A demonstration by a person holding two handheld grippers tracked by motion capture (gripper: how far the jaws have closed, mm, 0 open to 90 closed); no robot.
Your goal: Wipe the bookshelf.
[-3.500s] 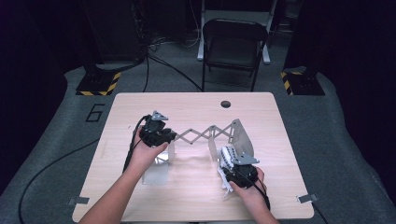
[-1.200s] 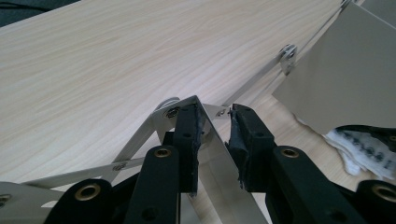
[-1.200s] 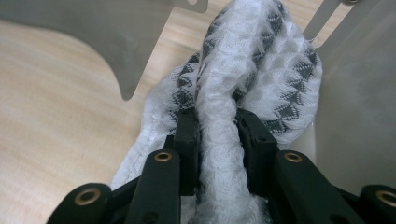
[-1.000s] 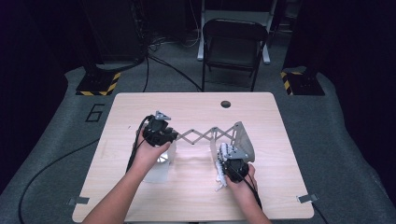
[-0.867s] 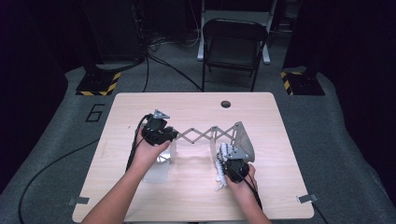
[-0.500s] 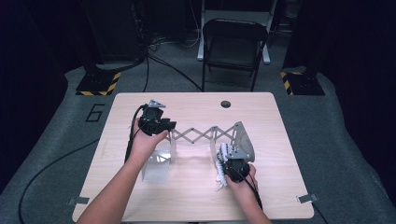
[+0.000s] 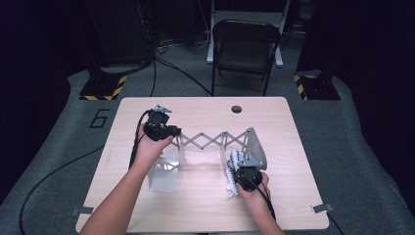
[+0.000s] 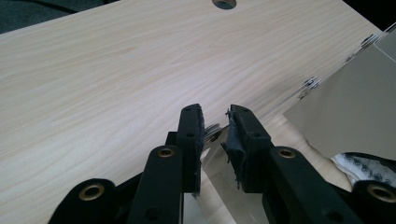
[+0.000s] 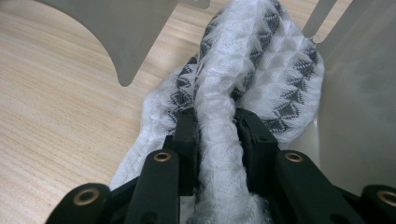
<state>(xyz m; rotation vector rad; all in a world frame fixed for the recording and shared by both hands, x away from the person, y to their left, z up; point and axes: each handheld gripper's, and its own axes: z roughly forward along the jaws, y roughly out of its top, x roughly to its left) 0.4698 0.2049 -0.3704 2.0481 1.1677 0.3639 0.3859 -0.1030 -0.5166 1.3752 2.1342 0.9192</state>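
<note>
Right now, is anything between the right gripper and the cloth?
Nothing visible. The right gripper is already shut on a bunched fold of the white-and-grey cloth, pads pressing it from both sides. The cloth lies on the table, close beside the rack's metal end plate.

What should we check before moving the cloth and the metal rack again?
1. Right gripper holds the cloth: ok, its jaws pinch a fold.
2. Left gripper grips the left plate: not ok. The jaws have just been closing with the plate's edge between them, but a gap shows.
3. Rack is stretched out: ok, the lattice is spread between both plates.
4. Cloth is at the right plate: ok, it lies just beside it.
5. Cloth is free of the rack: cannot tell.
</note>
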